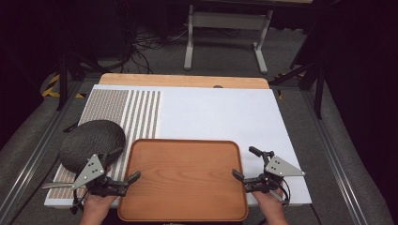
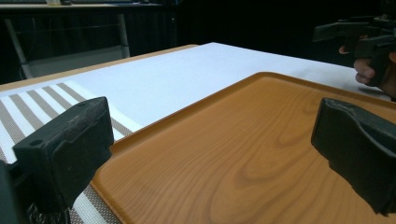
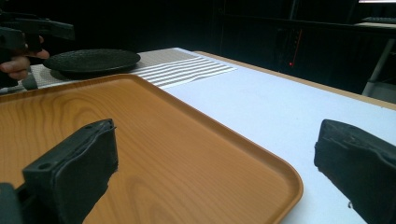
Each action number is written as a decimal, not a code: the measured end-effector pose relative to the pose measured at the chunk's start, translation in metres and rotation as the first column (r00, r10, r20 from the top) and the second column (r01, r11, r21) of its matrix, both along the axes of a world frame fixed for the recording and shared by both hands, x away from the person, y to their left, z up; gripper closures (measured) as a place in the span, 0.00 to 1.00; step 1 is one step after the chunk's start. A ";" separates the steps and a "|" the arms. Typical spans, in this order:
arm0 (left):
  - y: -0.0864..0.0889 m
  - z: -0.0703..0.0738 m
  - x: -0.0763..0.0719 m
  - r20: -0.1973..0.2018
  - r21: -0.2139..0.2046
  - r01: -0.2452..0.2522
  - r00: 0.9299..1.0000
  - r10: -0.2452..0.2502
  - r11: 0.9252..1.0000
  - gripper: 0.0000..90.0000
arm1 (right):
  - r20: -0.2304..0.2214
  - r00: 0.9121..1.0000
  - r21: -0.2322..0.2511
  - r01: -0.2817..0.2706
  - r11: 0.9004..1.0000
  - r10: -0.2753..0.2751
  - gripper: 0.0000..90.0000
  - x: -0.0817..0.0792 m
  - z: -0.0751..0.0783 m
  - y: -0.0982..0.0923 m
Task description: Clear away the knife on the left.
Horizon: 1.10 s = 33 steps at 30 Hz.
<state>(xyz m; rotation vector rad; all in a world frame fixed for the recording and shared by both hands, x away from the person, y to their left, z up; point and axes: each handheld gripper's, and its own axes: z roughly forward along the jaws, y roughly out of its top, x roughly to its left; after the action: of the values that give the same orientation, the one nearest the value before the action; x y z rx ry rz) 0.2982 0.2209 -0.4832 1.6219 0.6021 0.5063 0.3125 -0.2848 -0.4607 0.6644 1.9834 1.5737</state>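
The striped placemat (image 1: 119,112) covers the left part of the table (image 1: 183,80). On it, at the near left, lies a dark round plate (image 1: 92,138), flat.

The left gripper (image 1: 124,165) sits just beside the plate, at the left edge of the wooden tray (image 1: 183,180). Its jaws stand wide apart and hold nothing; in the left gripper view one jaw hangs over the placemat and the other over the tray floor, with the tray rim between them.

The tray rests at the near middle of the table, partly on the placemat and partly on the white sheet (image 1: 220,112) that covers the rest of the surface. Its floor is bare.

The right gripper (image 1: 243,163) sits at the tray's right edge, jaws likewise wide and empty, straddling the rim.

A bare wooden strip of the table shows along the far edge. Beyond it: grey floor (image 1: 225,56), loose cables, a grey metal stand (image 1: 227,28), and dark surroundings.
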 end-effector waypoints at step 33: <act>0.013 0.041 -0.001 -0.050 0.145 0.184 0.983 -0.178 0.972 0.04 | -0.010 1.000 0.012 -0.015 1.000 0.015 0.01 0.000 0.001 -0.001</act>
<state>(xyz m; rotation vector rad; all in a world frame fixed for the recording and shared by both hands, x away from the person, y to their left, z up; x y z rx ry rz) 0.2973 0.2335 -0.4421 1.8119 0.4460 0.3949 0.3123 -0.2855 -0.4597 0.6646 1.9919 1.5958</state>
